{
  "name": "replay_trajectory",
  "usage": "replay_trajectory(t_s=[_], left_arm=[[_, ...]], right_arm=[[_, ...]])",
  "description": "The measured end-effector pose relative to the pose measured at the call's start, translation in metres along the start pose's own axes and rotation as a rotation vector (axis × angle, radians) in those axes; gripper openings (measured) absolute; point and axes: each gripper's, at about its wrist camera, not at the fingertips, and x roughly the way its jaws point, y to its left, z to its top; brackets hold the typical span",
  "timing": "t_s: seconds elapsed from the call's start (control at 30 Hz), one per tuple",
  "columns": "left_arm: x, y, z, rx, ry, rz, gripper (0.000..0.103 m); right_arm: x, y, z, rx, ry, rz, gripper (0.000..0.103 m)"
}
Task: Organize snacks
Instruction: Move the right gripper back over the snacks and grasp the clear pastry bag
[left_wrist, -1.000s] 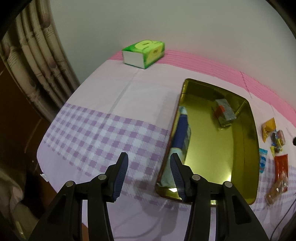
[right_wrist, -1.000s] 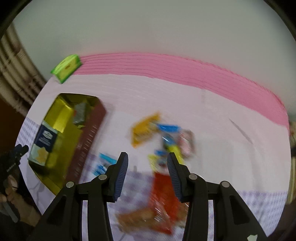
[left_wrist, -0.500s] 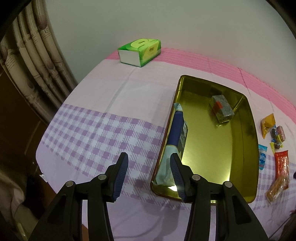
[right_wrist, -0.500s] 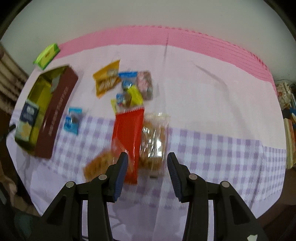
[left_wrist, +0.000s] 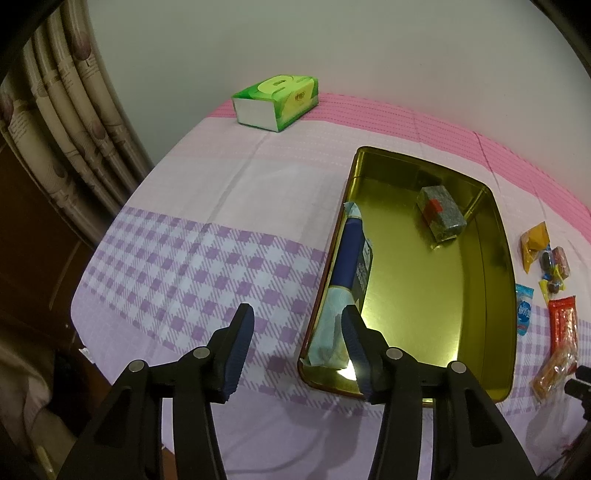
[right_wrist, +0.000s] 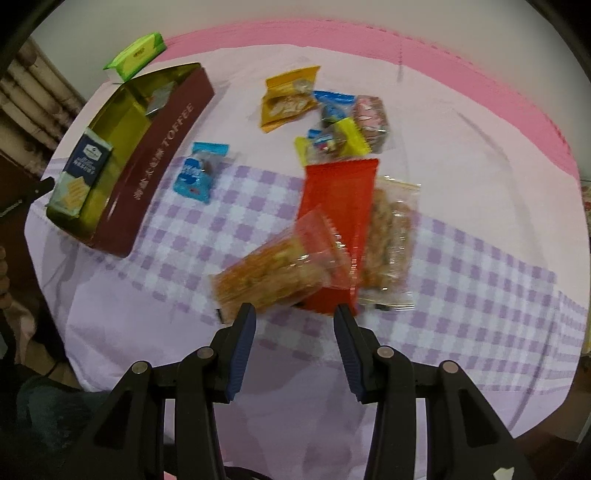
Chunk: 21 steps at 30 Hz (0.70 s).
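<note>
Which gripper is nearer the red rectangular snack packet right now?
Right. The right gripper hovers just short of the red rectangular snack packet; the left gripper sits across the gold tin from it.

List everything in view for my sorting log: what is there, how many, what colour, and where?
toffee tin: one, maroon outside, gold inside, left on the cloth
cracker pack: one, blue and pale green, in the tin's near end
foil-wrapped block: one, grey with red, in the tin's far end
tissue box: one, green, far corner
loose snacks: about nine
orange bar in clear wrapper: nearest, on the red packet
nut bag: clear, beside the red packet
blue packet: beside the tin
yellow pouch: far side
tablecloth: pink and purple check
left tool: opening, holding nothing
right tool: open, holding nothing
</note>
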Motion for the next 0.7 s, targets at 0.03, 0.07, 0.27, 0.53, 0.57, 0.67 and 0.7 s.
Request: replay_trajectory(t_s=[0.03, 0.07, 0.27, 0.53, 0.57, 0.67, 0.7], left_arm=[[0.0, 0.0, 0.0, 0.001, 0.002, 0.002, 0.051], [0.0, 0.0, 0.0, 0.001, 0.002, 0.003, 0.051], [0.001, 0.0, 0.0, 0.003, 0.003, 0.005, 0.051], [0.002, 0.0, 0.002, 0.0, 0.007, 0.012, 0.051], [0.002, 0.001, 0.001, 0.0, 0.008, 0.012, 0.051], [0.002, 0.0, 0.001, 0.001, 0.009, 0.01, 0.051], [0.002, 0.0, 0.002, 0.002, 0.01, 0.009, 0.051]], right_arm=[[0.001, 0.001, 0.001, 0.006, 0.005, 0.009, 0.042], [0.002, 0.001, 0.002, 0.008, 0.007, 0.014, 0.042], [0.015, 0.003, 0.019, 0.023, 0.002, 0.034, 0.042], [0.03, 0.024, 0.048, -0.015, -0.012, 0.053, 0.055], [0.032, 0.028, 0.051, -0.024, -0.013, 0.047, 0.055], [0.034, 0.034, 0.052, -0.046, -0.012, 0.02, 0.055], [0.035, 0.036, 0.051, -0.047, -0.009, 0.02, 0.055]])
